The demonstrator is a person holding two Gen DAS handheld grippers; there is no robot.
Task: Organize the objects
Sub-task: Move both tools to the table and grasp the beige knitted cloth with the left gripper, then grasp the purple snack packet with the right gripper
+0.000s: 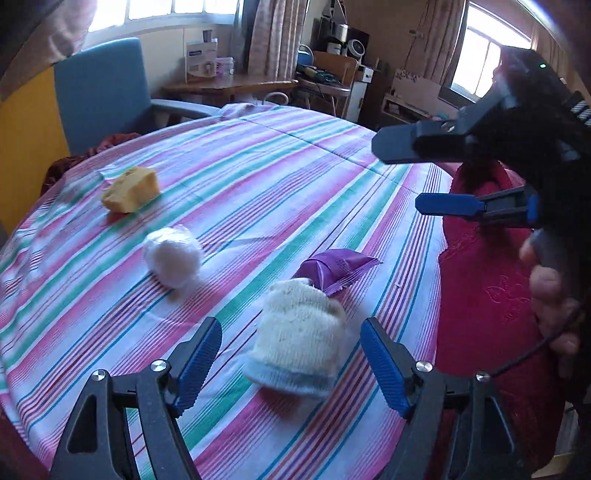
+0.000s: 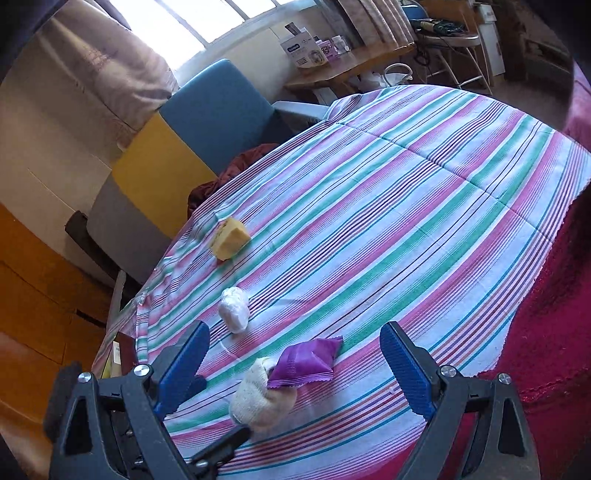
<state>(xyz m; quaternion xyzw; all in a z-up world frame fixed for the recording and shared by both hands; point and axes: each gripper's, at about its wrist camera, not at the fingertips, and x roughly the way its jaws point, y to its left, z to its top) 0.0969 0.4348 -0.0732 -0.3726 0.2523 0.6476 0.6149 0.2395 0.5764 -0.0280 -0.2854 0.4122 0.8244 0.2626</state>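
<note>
A lived-in home room: a counter (image 1: 258, 177) under a striped cloth (image 2: 406, 206), a blue armchair (image 1: 99, 96), curtains (image 1: 275, 33) at bright windows (image 1: 480, 62), and a wooden side table (image 1: 229, 83) cluttered with boxes (image 1: 201, 61) and small appliances

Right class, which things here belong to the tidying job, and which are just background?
Job:
yellow sponge block
white plastic-wrapped bundle
purple foil sachet
cream rolled sock

Background:
blue armchair
striped tablecloth
wooden side table

Left wrist view: low, close, angled down at sock (image 1: 299, 332). Right wrist view: higher, tilted. Shared: striped cloth (image 2: 406, 206), sock, pouch (image 2: 306, 360).
</note>
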